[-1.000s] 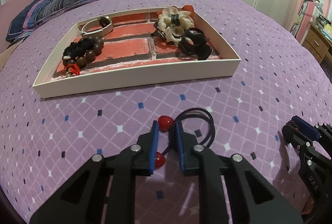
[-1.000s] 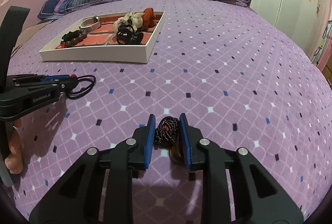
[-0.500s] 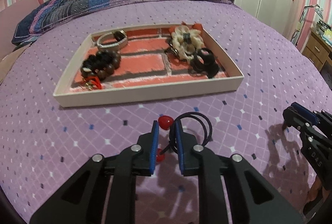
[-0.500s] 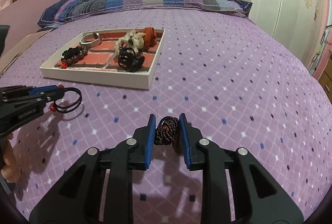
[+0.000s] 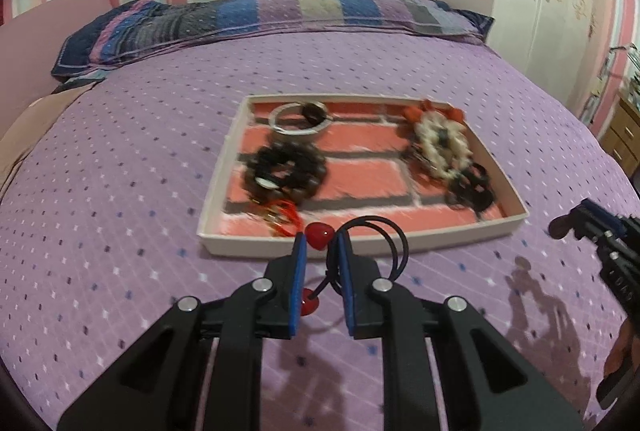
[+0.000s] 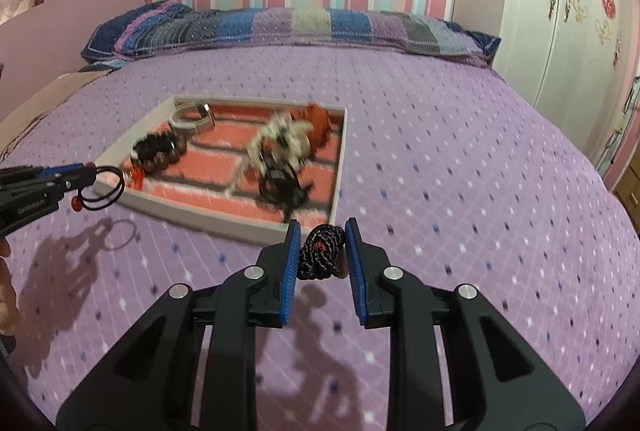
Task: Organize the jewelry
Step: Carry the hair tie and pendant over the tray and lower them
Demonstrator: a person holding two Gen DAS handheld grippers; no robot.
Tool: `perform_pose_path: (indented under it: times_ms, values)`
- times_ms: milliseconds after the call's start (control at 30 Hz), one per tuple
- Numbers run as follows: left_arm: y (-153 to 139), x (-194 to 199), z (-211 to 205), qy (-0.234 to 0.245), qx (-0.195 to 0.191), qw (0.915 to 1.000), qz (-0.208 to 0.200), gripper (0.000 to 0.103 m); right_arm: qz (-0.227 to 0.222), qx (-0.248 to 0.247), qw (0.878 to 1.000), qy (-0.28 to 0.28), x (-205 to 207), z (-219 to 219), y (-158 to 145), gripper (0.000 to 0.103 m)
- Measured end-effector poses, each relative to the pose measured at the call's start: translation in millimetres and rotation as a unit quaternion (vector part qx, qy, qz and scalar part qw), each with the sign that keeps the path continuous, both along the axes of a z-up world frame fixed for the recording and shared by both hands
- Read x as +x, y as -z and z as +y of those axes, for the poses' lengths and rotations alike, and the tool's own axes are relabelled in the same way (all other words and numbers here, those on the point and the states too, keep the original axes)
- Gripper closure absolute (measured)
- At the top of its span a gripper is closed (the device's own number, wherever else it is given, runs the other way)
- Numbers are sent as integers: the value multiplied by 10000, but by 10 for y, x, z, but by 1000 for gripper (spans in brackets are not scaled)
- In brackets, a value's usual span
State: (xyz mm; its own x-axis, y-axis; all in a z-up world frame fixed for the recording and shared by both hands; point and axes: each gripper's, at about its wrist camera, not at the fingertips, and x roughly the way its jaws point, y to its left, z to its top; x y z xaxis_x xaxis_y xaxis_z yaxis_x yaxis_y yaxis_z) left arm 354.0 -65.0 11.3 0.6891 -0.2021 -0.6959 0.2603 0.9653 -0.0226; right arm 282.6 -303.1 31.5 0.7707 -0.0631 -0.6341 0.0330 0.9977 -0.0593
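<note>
A white tray (image 5: 360,236) with a red brick-pattern floor lies on the purple bed. It holds a bead bracelet (image 5: 286,171), a silver bangle (image 5: 298,119), a cream scrunchie (image 5: 440,145) and a black hair tie (image 5: 470,189). My left gripper (image 5: 321,249) is shut on a black hair tie with red beads (image 5: 318,232), held above the bed just before the tray's near wall. My right gripper (image 6: 320,245) is shut on a black speckled cord tie (image 6: 321,255), held by the tray's (image 6: 200,215) near right corner. The left gripper shows in the right wrist view (image 6: 86,167).
A striped pillow (image 5: 280,17) lies at the head of the bed. A white wardrobe (image 6: 560,11) stands at the right. A wooden nightstand (image 5: 624,135) is at the far right. The purple bedspread (image 6: 460,159) spreads around the tray.
Both grippers have lifted off the bed with their hair ties and moved forward toward the tray's near wall. The tray's contents have stayed put.
</note>
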Motion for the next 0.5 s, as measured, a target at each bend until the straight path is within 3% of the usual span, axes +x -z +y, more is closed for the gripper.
perform_pose_path:
  times_ms: [267,500]
  values:
    - [-111,349,196,-110,82,9998,-116,86,-221,10,9997,-145,457,243,-268,80]
    - [-25,610,234,-50,76,10000,27,86,-97,92,9996,-254,807,516,-202,80]
